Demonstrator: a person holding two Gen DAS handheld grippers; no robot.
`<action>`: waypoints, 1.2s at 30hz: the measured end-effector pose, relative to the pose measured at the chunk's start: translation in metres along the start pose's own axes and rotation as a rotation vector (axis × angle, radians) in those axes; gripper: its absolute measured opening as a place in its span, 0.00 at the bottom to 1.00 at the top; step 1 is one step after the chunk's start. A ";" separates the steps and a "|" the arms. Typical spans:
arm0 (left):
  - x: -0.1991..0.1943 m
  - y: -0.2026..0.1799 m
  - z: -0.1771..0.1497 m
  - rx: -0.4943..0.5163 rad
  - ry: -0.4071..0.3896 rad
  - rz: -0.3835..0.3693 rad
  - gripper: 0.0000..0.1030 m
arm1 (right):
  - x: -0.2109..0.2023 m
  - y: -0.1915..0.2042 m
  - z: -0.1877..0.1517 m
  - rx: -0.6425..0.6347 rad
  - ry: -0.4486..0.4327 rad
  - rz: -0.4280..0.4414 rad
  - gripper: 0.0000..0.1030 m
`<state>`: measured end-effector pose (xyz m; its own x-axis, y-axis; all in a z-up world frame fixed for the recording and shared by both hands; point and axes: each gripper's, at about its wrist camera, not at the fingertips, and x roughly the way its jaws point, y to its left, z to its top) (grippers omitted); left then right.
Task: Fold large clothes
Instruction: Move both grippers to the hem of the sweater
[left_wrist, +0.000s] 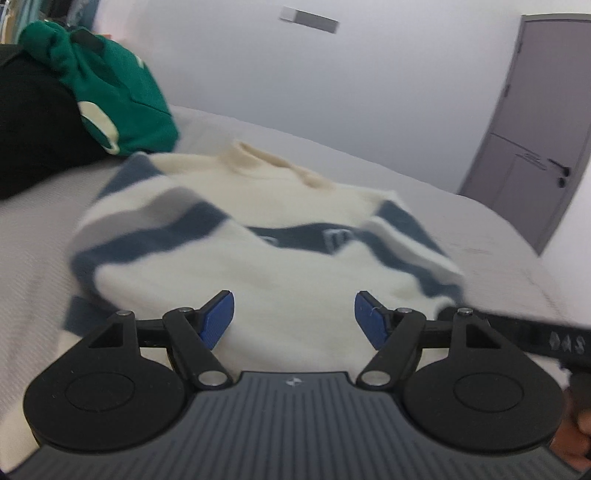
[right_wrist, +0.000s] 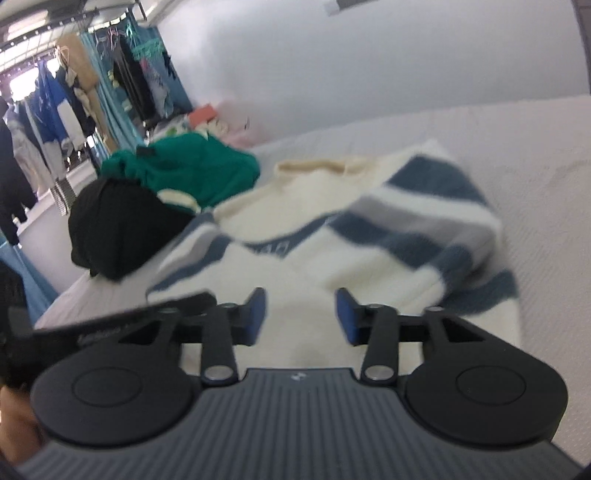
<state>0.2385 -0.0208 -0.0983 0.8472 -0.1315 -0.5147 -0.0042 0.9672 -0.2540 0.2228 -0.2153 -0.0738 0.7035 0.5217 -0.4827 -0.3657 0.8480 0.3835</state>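
Observation:
A cream sweater (left_wrist: 280, 266) with blue and grey stripes lies flat on the pale bed (left_wrist: 33, 236), collar toward the far wall. Both striped sleeves are folded in over its body. My left gripper (left_wrist: 294, 319) hovers over the sweater's near hem, open wide, with nothing between its blue pads (left_wrist: 218, 319). In the right wrist view the same sweater (right_wrist: 332, 258) fills the middle. My right gripper (right_wrist: 301, 319) is also over the near hem, open with a narrower gap and nothing between its pads (right_wrist: 345, 321). The two grippers are side by side, close together.
A green garment (left_wrist: 122, 96) and a black garment (left_wrist: 40, 122) are piled on the bed to the left of the sweater. A grey door (left_wrist: 532, 140) stands at the right. A rack of hanging clothes (right_wrist: 74, 99) lines the far left. Bare mattress (right_wrist: 546, 192) extends right of the sweater.

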 end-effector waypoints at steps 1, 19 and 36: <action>0.003 0.004 0.002 0.000 -0.003 0.017 0.74 | 0.003 0.002 -0.002 -0.009 0.015 -0.004 0.37; 0.064 0.059 0.006 -0.130 0.096 0.139 0.74 | 0.064 0.011 -0.024 -0.135 0.150 -0.093 0.34; -0.032 0.050 0.003 -0.168 0.053 0.115 0.73 | 0.007 0.026 -0.023 -0.137 0.109 -0.085 0.36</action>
<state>0.2130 0.0323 -0.0925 0.8071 -0.0382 -0.5892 -0.1910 0.9273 -0.3218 0.2046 -0.1871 -0.0851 0.6677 0.4486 -0.5941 -0.3926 0.8902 0.2310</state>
